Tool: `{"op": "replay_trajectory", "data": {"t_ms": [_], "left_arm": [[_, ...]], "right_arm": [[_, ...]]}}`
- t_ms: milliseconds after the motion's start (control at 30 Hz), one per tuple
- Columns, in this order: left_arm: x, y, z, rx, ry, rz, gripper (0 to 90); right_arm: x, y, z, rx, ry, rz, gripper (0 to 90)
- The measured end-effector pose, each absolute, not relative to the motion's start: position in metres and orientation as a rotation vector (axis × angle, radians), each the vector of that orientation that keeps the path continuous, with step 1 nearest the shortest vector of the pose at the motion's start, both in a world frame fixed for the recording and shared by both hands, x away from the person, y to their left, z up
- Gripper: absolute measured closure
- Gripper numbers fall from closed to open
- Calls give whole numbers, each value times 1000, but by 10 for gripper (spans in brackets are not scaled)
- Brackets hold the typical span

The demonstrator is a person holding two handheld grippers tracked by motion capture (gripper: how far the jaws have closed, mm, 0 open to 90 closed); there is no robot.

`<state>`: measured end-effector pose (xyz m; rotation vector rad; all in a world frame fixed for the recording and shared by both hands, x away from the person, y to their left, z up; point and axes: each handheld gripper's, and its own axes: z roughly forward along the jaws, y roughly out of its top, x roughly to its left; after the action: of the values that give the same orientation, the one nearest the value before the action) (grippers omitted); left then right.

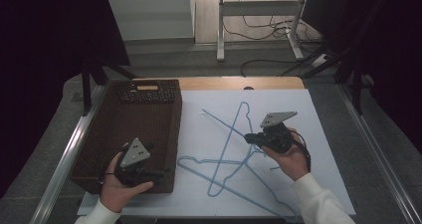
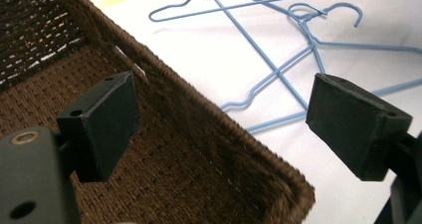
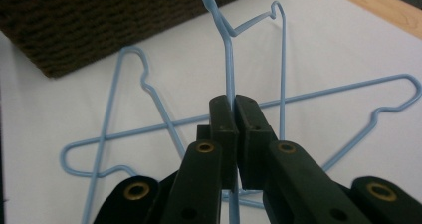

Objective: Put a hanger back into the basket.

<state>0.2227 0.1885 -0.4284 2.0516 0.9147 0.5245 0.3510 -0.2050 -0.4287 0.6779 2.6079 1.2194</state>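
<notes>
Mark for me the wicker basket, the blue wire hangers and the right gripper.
wicker basket (image 1: 175, 109): high view, on its right wall.
blue wire hangers (image 1: 225, 143): high view, on a straight wire of one hanger.
right gripper (image 3: 234, 107): right gripper view, between its fingertips, shut on a hanger wire.

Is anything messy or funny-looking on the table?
Yes. The thin blue wire hangers lie crossed over each other in a tangle on the white table cover, beside the brown woven basket. The right claw pinches one.

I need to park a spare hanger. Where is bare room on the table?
The white sheet is bare along its far edge and right of the right gripper. The basket floor is free. The hangers crowd the middle.
</notes>
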Motion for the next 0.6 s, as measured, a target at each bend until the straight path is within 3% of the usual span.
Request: {"op": "replay_trajectory", "data": {"t_ms": [267,600], "left_arm": [[231,179,-423,2062,887,509,158],[252,151,-415,2098,810,393,147]], "right_arm": [[339,-224,-413,688,2611,1345,874],[323,-242,-410,666,2680,1429,873]]}}
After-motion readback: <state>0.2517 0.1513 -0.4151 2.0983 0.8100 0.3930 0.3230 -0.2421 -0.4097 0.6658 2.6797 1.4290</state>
